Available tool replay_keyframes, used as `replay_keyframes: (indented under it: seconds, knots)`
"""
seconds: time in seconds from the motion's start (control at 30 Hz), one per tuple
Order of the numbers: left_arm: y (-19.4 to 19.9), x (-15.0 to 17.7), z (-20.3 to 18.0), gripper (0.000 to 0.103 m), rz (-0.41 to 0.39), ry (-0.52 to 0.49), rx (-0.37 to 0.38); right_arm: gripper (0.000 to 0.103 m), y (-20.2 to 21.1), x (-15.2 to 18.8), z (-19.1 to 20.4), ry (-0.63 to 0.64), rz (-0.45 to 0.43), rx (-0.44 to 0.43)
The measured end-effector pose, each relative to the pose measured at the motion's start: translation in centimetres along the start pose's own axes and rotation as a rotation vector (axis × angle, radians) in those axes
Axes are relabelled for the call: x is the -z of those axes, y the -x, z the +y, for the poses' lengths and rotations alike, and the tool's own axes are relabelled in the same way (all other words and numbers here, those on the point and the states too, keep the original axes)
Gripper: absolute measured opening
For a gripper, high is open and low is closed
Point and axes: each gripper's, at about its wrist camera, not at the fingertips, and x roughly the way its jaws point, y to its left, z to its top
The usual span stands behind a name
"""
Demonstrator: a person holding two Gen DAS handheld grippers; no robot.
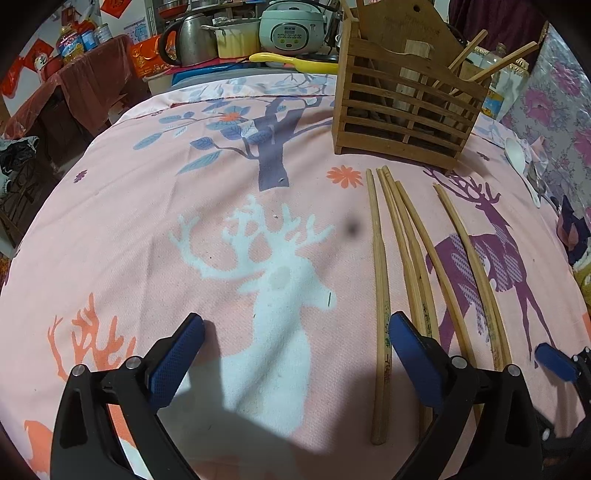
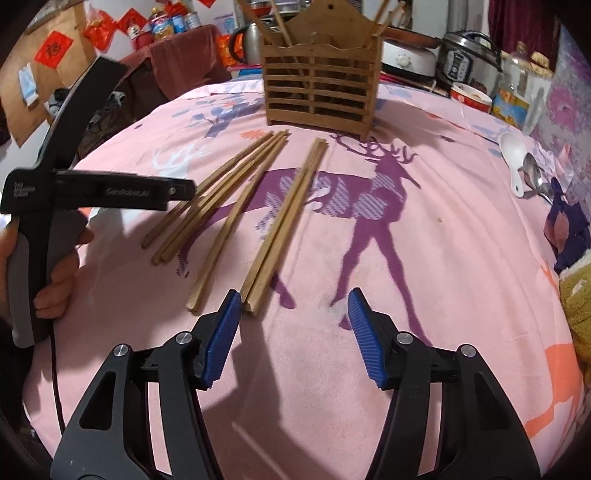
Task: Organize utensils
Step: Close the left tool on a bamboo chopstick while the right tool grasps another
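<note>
I see six long bamboo chopsticks (image 2: 236, 206) lying flat on the tabletop under a pink cloth printed with deer and trees (image 1: 147, 221), their long axes running from my near edge away toward the slatted wooden utensil holder (image 2: 319, 92) at the far side. In the right wrist view they fan slightly: four on the left, a close pair (image 2: 286, 225) on the right, far tips converging near the holder's base without touching it. The holder stands upright, a few more chopsticks leaning out of its top. My left hand-held gripper (image 1: 295, 360) is released, jaws spread wide over the white deer print with nothing between them; its right pad sits just beside the near end of the leftmost chopstick (image 1: 379, 302). My right hand-held gripper (image 2: 293, 334) is also released, jaws partly drawn in, empty; its left fingertip (image 2: 221, 334) is just at the near end of the close pair, bare cloth between the pads. A white ceramic spoon (image 2: 513, 157) and a metal spoon (image 2: 535, 177) lie near the right edge, well apart from the chopsticks. Open cloth lies left of the chopsticks and between the pair and the spoons. Kitchen pots and a rice cooker (image 1: 291, 27) crowd the space behind the tabletop.
</note>
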Motion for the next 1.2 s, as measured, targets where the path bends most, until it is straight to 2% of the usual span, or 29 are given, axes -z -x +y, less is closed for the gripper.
replay_keyframes:
  seconds: [0.03, 0.1, 0.17, 0.27, 0.43, 0.63, 0.73, 0.8, 0.9, 0.97, 1.03, 1.2]
  knots:
    - [0.0, 0.0, 0.0, 0.099, -0.001, 0.000, 0.000, 0.056, -0.1, -0.1, -0.6, -0.018, 0.005, 0.057]
    - [0.0, 0.0, 0.0, 0.099, -0.001, 0.000, 0.000, 0.049, -0.1, -0.1, -2.2, -0.089, -0.004, 0.065]
    - [0.0, 0.0, 0.0, 0.099, -0.001, 0.000, -0.001, 0.048, 0.8, -0.1, -3.6, -0.142, -0.046, 0.070]
    - [0.0, 0.0, -0.1, 0.099, -0.001, 0.000, -0.001, 0.048, 1.3, -0.2, -3.4, -0.126, -0.070, 0.038]
    - [0.0, 0.0, -0.1, 0.099, 0.000, 0.000, -0.001, 0.046, 0.6, -0.2, -1.8, -0.047, -0.046, 0.034]
    - [0.4, 0.0, -0.1, 0.098, -0.002, 0.002, -0.004, 0.046, 0.1, -0.2, -2.6, -0.092, -0.015, 0.021]
    - [1.7, 0.2, -0.4, 0.097, -0.057, -0.015, 0.008, 0.049, -0.3, -0.2, -2.9, -0.110, -0.001, 0.017]
    - [2.6, 0.3, -0.9, 0.094, -0.097, -0.038, 0.028, 0.049, -0.4, -0.2, -3.2, -0.126, 0.006, 0.010]
    - [3.3, 0.8, -2.1, 0.081, -0.121, -0.094, 0.074, 0.050, -0.4, -0.2, -3.2, -0.133, 0.005, 0.006]
    - [2.8, 1.0, -2.6, 0.062, -0.089, -0.114, 0.096, 0.050, -0.5, -0.2, -3.3, -0.134, 0.005, 0.005]
    - [1.9, 1.3, -2.9, 0.048, -0.037, -0.122, 0.123, 0.050, -0.5, -0.2, -3.3, -0.138, 0.004, 0.004]
    - [2.2, 2.9, -3.4, 0.047, -0.027, -0.171, 0.131, 0.050, -0.3, -0.1, -3.5, -0.149, 0.000, 0.004]
